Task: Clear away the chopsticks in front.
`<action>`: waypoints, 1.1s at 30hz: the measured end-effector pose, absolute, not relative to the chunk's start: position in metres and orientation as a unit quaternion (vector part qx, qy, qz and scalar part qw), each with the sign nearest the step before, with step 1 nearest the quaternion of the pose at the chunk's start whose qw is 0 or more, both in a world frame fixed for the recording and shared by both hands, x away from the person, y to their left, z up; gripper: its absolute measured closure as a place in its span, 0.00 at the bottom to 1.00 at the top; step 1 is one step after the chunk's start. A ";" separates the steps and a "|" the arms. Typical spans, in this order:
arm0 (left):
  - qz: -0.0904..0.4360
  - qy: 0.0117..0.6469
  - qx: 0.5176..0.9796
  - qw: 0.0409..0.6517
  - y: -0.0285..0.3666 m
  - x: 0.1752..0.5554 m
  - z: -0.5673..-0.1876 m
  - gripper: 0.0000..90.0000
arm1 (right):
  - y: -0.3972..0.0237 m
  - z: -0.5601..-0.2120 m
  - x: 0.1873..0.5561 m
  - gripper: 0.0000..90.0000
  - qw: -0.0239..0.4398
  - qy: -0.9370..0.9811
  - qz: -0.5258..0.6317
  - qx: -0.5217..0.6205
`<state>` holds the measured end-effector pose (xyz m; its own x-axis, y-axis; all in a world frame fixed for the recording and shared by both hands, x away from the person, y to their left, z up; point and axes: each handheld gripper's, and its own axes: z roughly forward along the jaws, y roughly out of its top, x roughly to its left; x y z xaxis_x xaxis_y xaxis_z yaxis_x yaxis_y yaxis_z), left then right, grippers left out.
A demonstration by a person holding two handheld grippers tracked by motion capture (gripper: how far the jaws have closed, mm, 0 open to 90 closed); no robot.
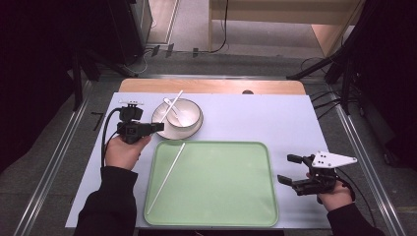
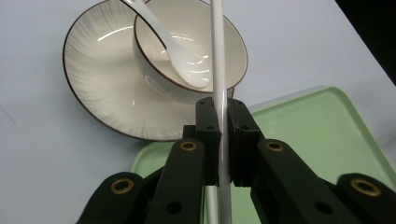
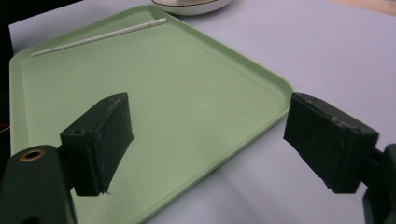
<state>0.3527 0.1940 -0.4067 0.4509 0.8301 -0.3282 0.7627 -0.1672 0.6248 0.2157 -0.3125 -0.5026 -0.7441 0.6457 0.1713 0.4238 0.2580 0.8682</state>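
left hand [image 1: 123,150]: nearest the camera at the tabletop's left; carries the left gripper [image 1: 158,127], which points right toward the bowl.
left jaws: clamped tight on a white chopstick [image 2: 219,70]; in the left gripper view it runs up between the pads, crossing in front of the bowl's rim. Gripped part-way along, probably so the long end stays steerable.
held chopstick, high view: slants up-right from the gripper over the plate and bowl [image 1: 173,104], clear of the tabletop.
likely aim: judging by its twin on the tray, this one is being carried there to make the pair.
plate [image 1: 158,118]: white, dark rim, under the bowl, just behind the tray's far left corner.
bowl [image 1: 189,118]: white, sits on the plate; a white spoon [image 1: 173,106] leans inside, handle over the rim.
tray [image 1: 221,177]: green, shallow lip, centre front.
second chopstick [image 1: 166,177]: lies loose on the tray's left part, slanting from near corner toward the plate.
right gripper [image 1: 291,169]: right of the tray, just above the tabletop, pointing left at the tray edge.
right jaws: wide apart, nothing between them; looks parked while the left side works.
right hand [image 1: 334,195]: low at the right front.
tabletop [image 1: 275,118]: pale blue-grey sheet, wood strip along the far edge.
room: dim, grey floor, dark stands and cables behind.
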 end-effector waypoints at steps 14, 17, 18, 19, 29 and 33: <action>0.046 0.506 0.772 0.381 0.183 0.312 -0.419 0.95 | -0.311 -0.502 0.218 0.18 0.109 0.787 0.506 0.337; 0.041 0.499 0.773 0.389 0.181 0.305 -0.425 0.95 | -0.310 -0.502 0.219 0.18 0.109 0.787 0.505 0.336; 0.042 0.500 0.775 0.386 0.180 0.302 -0.429 0.95 | -0.310 -0.502 0.219 0.18 0.108 0.787 0.506 0.336; 0.046 0.498 0.778 0.381 0.178 0.300 -0.431 0.95 | -0.310 -0.502 0.219 0.18 0.108 0.788 0.506 0.336; 0.030 0.497 0.785 0.367 0.174 0.278 -0.442 0.95 | -0.311 -0.502 0.219 0.18 0.109 0.787 0.506 0.336; 0.027 0.502 0.783 0.366 0.176 0.267 -0.445 0.95 | -0.311 -0.502 0.218 0.18 0.110 0.787 0.506 0.336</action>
<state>0.2671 0.1763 -0.4447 0.4955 0.8059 -0.3241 0.7658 -0.2292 0.6008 0.2182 -0.3113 -0.5015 -0.7501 0.6400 0.1666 0.4166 0.2616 0.8706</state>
